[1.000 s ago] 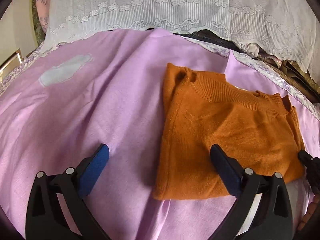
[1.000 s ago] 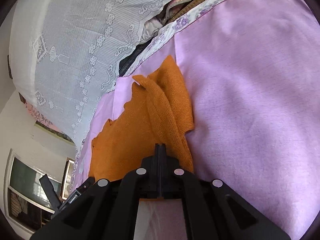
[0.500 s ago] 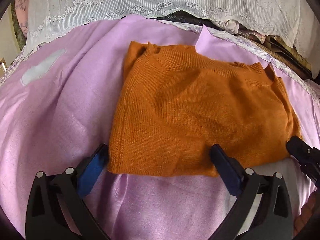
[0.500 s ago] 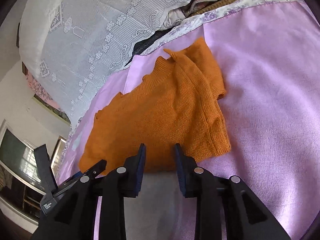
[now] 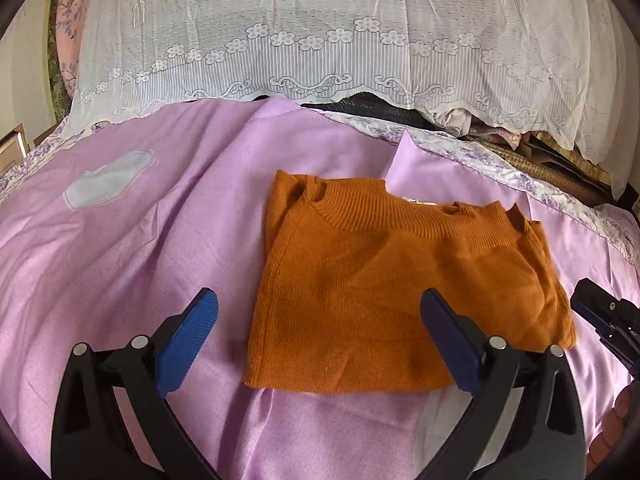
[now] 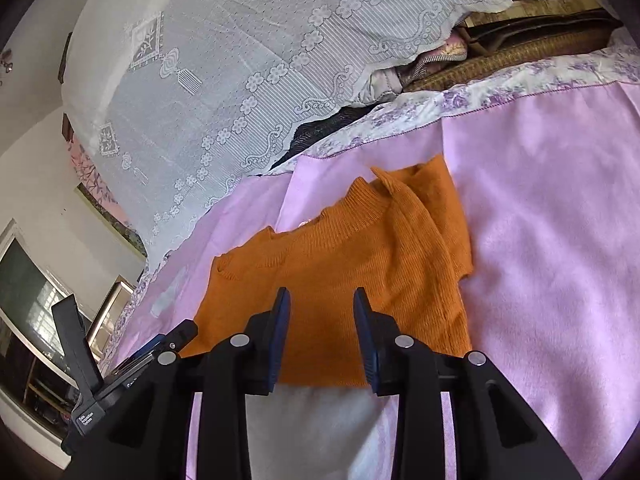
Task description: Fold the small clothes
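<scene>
The orange sweater (image 5: 380, 300) is seen folded into a compact rectangle on the pink bedsheet (image 5: 140, 260); the left tongs (image 5: 320, 340) are held wide above its near edge, empty; the right tongs (image 6: 320, 332) are opening, nothing between them; little folding appears left.

Soft daylight is filling the room, glowing through the lace curtain (image 5: 320, 40) and casting only faint shadows. Both fisheye views are staying sharp, bending and darkening at the corners.
</scene>
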`<state>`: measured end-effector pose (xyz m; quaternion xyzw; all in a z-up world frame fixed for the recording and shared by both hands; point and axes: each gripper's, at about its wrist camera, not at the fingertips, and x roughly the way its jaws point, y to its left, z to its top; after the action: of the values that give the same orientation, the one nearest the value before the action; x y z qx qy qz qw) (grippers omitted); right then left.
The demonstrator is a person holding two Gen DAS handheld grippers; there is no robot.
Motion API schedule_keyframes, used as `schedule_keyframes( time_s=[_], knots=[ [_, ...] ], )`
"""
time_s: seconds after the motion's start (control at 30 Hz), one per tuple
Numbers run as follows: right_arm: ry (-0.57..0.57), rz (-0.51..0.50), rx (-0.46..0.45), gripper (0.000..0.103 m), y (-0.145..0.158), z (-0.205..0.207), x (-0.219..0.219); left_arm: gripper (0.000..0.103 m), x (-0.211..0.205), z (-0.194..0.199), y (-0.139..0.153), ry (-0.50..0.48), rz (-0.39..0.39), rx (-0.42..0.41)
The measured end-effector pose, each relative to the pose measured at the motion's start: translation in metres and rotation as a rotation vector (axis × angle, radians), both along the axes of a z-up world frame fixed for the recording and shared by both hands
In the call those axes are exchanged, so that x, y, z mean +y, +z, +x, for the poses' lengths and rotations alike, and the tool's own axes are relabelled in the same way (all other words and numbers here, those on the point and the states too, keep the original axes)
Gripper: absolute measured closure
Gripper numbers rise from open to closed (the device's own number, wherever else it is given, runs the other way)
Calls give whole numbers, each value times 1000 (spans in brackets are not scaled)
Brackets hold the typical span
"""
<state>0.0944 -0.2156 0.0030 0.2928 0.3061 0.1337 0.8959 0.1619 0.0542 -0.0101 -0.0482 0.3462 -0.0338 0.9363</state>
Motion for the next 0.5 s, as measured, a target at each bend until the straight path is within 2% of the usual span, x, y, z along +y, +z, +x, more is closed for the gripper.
schedule_keyframes(
  time_s=[0.2,0.27,0.33,0.37,0.5],
  knots=[
    [9,-5,23,69,-4,41,12,4,-5,31,-5,21,6,16],
    [17,-31,41,68,-11,53,17,4,-12,41,-13,29,60,42],
    [21,-70,82,67,-22,63,20,4,-18,51,-27,39,131,97],
    [31,-79,101,67,-29,67,20,4,-20,56,-35,37,143,129],
    [41,-70,87,67,-32,65,19,4,-14,53,-37,44,117,122]
  ],
)
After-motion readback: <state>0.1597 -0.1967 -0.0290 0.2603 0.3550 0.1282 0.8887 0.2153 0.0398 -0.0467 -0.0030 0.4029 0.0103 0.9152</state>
